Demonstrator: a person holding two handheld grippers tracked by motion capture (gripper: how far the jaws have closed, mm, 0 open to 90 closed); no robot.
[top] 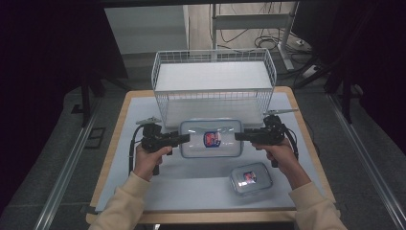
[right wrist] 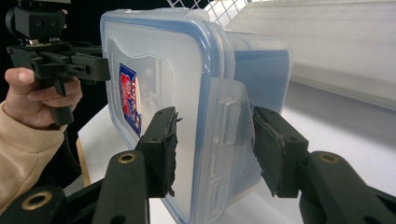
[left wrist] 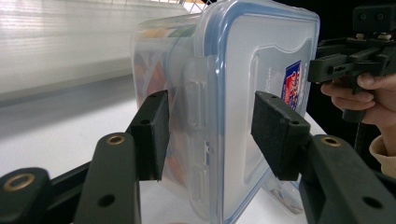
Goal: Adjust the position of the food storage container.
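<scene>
Large clear lidded container [top: 210, 138] on the white-covered tabletop [top: 191, 187], just in front of the white wire basket [top: 214, 81]. Left tool [top: 183, 139] and right tool [top: 238, 136] half open, jaws straddling its end latches; contact unclear. Smaller container [top: 250, 178] nearer the person. Grey floor, cables behind the basket.

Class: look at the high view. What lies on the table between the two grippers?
The large lidded container lies between the left gripper and the right gripper, one at each short end; the high view shows it.
</scene>
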